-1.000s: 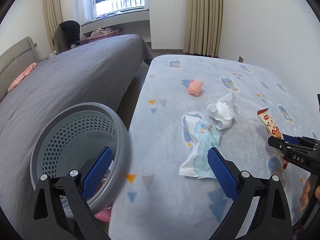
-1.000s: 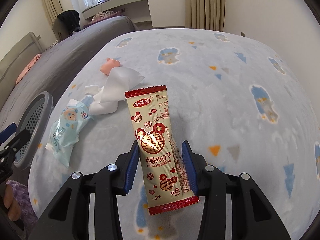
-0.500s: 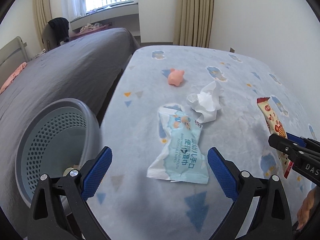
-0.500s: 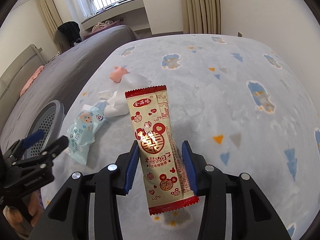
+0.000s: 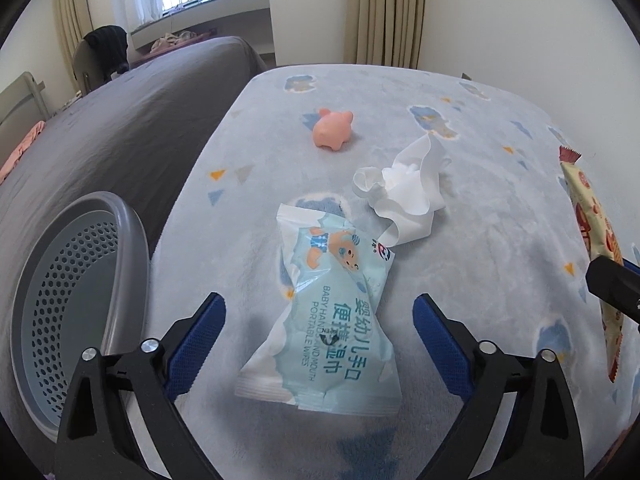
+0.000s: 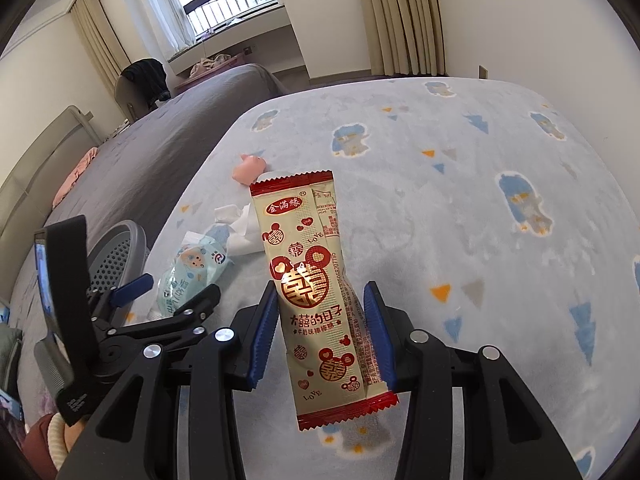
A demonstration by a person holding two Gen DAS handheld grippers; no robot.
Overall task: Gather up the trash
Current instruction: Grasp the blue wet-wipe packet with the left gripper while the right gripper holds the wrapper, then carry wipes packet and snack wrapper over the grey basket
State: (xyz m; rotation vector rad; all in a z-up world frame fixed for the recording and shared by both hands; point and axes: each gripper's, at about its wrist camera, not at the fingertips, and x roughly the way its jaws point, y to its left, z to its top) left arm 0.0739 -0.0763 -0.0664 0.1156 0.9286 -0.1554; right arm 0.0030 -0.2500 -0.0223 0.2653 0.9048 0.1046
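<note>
A light blue wet-wipes packet lies flat on the patterned blanket. My left gripper hangs over it with a blue finger on each side; the jaws are closing and the pads stand clear of the packet. A crumpled white tissue lies just beyond it. My right gripper is shut on a cream and red snack wrapper, held upright above the blanket. The right wrist view also shows my left gripper, the packet and the tissue at its left.
A grey perforated basket stands at the blanket's left edge, against the grey bed. A pink pig toy sits farther back on the blanket. Wall and curtains close the far side, and a chair with dark clothing stands near the window.
My left gripper has swung from over the basket to the right and down, so the wipes packet now lies between its fingers. The right gripper still holds the wrapper.
</note>
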